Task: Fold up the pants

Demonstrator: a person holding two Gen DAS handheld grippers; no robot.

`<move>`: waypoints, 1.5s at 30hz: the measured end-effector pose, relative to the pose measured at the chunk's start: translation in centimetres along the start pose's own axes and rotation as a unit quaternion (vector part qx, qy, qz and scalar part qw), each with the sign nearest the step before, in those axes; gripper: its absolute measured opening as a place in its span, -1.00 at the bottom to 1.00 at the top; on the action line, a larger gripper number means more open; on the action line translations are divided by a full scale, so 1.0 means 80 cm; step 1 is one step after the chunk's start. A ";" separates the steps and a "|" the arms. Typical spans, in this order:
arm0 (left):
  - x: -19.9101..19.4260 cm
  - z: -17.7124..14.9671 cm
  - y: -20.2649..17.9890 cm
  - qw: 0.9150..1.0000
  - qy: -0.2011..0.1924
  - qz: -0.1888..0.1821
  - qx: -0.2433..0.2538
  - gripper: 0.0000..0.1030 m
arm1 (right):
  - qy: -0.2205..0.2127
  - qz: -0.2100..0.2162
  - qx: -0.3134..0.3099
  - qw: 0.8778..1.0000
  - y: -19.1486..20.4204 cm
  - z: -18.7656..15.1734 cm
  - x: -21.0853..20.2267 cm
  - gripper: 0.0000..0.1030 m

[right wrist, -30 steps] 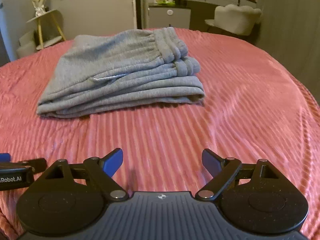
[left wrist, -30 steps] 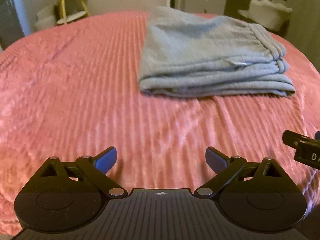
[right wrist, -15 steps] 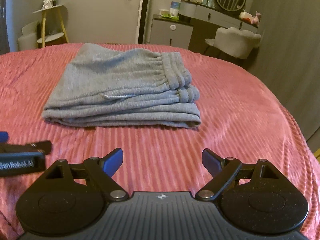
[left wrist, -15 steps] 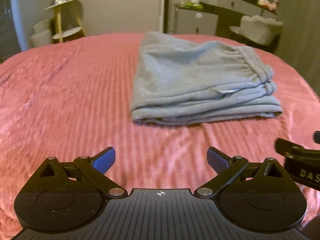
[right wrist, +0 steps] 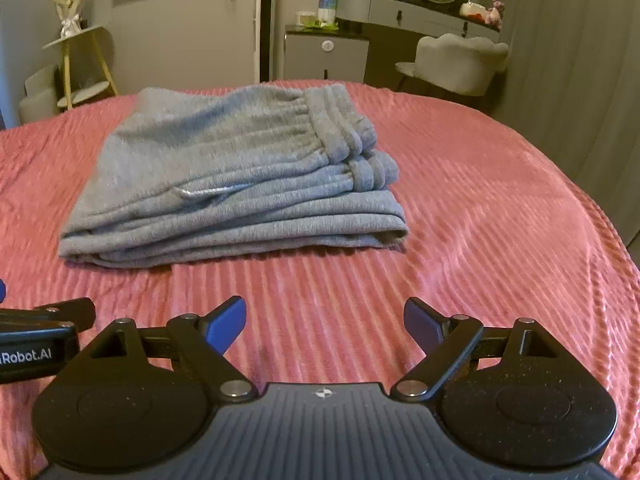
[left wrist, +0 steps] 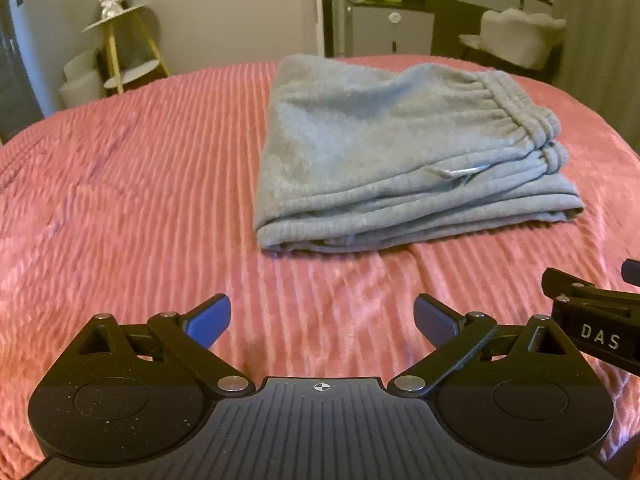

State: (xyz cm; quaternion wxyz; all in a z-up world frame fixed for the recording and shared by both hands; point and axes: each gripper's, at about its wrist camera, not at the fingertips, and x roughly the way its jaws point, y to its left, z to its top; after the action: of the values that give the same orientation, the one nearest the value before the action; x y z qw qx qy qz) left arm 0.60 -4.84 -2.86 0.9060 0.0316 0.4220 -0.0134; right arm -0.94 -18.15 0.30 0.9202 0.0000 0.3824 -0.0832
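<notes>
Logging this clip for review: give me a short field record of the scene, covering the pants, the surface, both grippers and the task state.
pants: grey pants, folded in a stack, waistband on top at right
surface: pink ribbed bedspread
left gripper: open, empty, short of the pants
right gripper: open, empty, short of the pants
contact: none
task state: fold looks done

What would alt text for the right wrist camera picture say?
Folded grey sweatpants lie on a pink ribbed bedspread, waistband to the right. The open, empty right gripper hovers in front; the left gripper shows at the left edge.
</notes>
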 end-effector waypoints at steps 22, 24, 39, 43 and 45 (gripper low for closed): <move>0.020 -0.001 0.006 0.998 0.053 -0.019 -0.029 0.96 | -0.005 0.024 0.020 1.000 -0.005 0.000 -0.002 0.68; 0.021 -0.002 0.004 0.998 0.054 -0.017 -0.025 0.96 | -0.004 0.024 0.021 0.999 -0.005 0.000 -0.002 0.68; 0.024 -0.004 -0.001 0.998 0.060 -0.012 -0.013 0.96 | -0.001 0.025 0.020 0.999 -0.005 -0.001 0.000 0.68; 0.024 -0.004 -0.001 0.998 0.060 -0.013 -0.014 0.96 | 0.000 0.025 0.020 0.999 -0.004 -0.001 0.000 0.68; 0.025 -0.005 -0.001 0.998 0.061 -0.013 -0.011 0.96 | 0.001 0.025 0.019 0.999 -0.004 -0.002 0.001 0.68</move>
State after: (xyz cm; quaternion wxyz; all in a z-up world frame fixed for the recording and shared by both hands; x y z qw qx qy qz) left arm 1.59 -4.90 -4.61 0.8785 0.0169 0.4770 -0.0184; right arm -1.04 -18.46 0.19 0.9216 0.0276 0.3812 -0.0675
